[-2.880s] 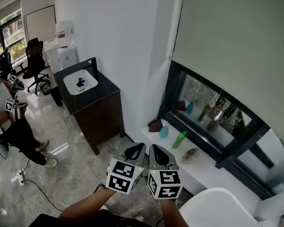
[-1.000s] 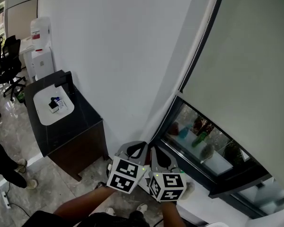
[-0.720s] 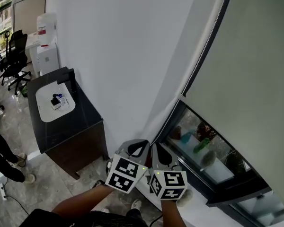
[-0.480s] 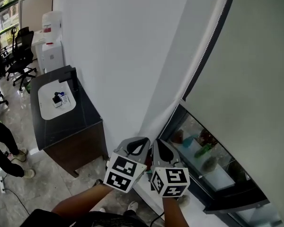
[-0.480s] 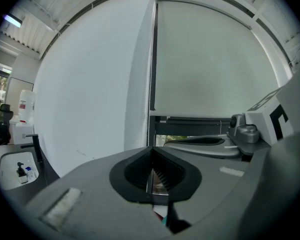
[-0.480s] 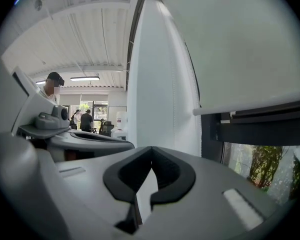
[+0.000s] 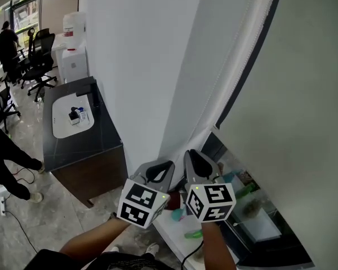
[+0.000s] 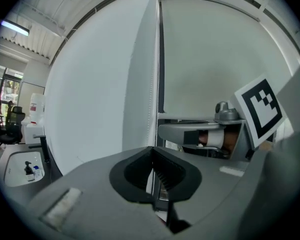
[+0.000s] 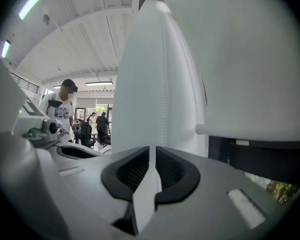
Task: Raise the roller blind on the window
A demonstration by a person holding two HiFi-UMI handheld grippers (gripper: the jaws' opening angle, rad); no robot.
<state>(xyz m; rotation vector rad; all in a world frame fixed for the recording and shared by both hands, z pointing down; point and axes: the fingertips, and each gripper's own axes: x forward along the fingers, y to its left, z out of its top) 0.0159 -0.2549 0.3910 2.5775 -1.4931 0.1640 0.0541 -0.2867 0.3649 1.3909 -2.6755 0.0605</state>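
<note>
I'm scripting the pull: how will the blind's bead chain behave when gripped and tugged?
The bead chain hangs thin and straight beside the wall, so it is probably limp and light, swinging if nudged. Its small round beads may slip out of a loose pinch, so a firm one seems wise.

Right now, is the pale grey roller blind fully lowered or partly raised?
Partly raised: dark-framed window glass shows below the bottom bar of the pale grey roller blind.
</note>
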